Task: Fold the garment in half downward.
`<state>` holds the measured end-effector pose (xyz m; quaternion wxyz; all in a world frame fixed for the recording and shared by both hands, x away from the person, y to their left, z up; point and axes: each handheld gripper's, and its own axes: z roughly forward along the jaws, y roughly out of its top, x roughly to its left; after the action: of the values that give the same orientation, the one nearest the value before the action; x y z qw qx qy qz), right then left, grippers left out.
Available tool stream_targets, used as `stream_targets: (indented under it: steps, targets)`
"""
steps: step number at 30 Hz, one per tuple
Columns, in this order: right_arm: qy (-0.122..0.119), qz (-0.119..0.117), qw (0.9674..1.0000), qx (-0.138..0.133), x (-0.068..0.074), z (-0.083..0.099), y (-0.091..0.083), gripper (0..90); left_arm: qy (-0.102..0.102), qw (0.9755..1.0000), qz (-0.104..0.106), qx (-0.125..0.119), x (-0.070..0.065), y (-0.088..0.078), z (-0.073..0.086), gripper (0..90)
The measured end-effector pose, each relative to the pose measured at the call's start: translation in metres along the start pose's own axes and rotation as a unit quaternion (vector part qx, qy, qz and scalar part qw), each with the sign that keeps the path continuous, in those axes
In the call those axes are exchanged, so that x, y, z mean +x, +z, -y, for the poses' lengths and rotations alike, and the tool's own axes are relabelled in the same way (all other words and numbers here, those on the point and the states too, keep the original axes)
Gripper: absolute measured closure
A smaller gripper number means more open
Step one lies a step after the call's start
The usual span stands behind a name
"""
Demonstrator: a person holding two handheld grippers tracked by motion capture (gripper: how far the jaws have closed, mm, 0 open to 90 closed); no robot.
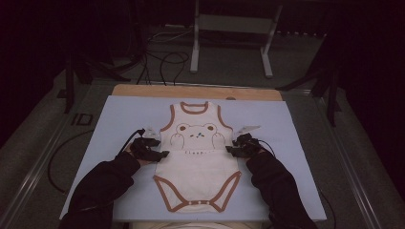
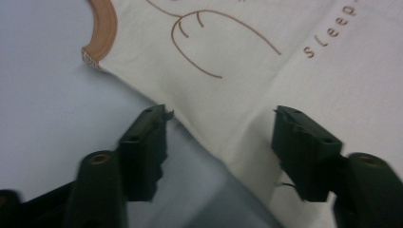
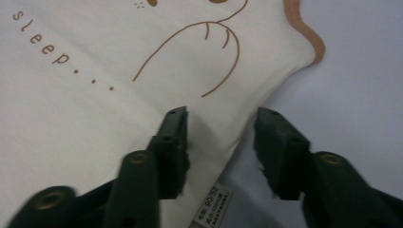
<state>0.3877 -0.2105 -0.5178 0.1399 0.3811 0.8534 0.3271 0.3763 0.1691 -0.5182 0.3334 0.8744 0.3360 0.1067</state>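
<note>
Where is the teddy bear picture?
In the high view, the bear drawing sits on the chest of the cream baby bodysuit, mid-table on the pale blue mat, between the left gripper and right gripper.

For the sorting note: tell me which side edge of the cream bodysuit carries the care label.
The cream cotton bodysuit has its white printed care label on the side edge beside the right tool; the other edge shows none.
</note>
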Motion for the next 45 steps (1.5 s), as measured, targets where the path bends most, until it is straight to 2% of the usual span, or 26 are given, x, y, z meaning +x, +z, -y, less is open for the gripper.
stream_targets:
  steps: [2, 3, 14, 18, 21, 28, 31, 34, 45]
  targets:
    - [-0.013, -0.002, 0.9999, 0.002, 0.002, 0.000, 0.000, 65.8, -0.002, 1.0000, -0.002, 0.000, 0.000, 0.000, -0.001, 42.0]
    - [-0.015, -0.004, 0.9999, 0.004, 0.003, -0.001, 0.000, 67.9, -0.006, 1.0000, -0.002, -0.001, 0.001, 0.001, -0.001, 44.3]
    - [-0.027, -0.021, 0.9994, 0.004, 0.006, -0.001, 0.000, 85.2, 0.004, 0.9999, 0.008, 0.010, -0.006, 0.004, -0.009, 66.4]
    - [-0.027, -0.023, 0.9994, 0.005, 0.007, -0.002, 0.000, 87.4, 0.008, 0.9998, 0.014, 0.014, -0.009, 0.005, -0.011, 80.8]
    - [-0.022, -0.026, 0.9994, 0.005, 0.006, -0.001, -0.001, 88.2, 0.006, 0.9997, 0.016, 0.017, -0.009, 0.005, -0.012, 87.2]
    - [-0.019, -0.027, 0.9994, 0.006, 0.006, -0.001, -0.004, 88.4, -0.001, 0.9999, 0.005, 0.009, -0.008, 0.001, -0.011, 88.9]
    - [-0.022, -0.025, 0.9994, 0.005, 0.008, -0.002, -0.007, 88.4, -0.003, 0.9999, 0.006, 0.010, -0.007, -0.002, -0.011, 89.0]
    - [-0.017, -0.024, 0.9995, -0.005, 0.009, -0.003, -0.011, 88.4, -0.003, 0.9999, 0.006, 0.009, -0.009, -0.004, -0.012, 89.5]
    - [-0.028, -0.022, 0.9993, -0.008, 0.014, -0.005, -0.020, 88.5, 0.014, 0.9999, 0.000, 0.002, -0.015, -0.014, -0.015, 89.9]
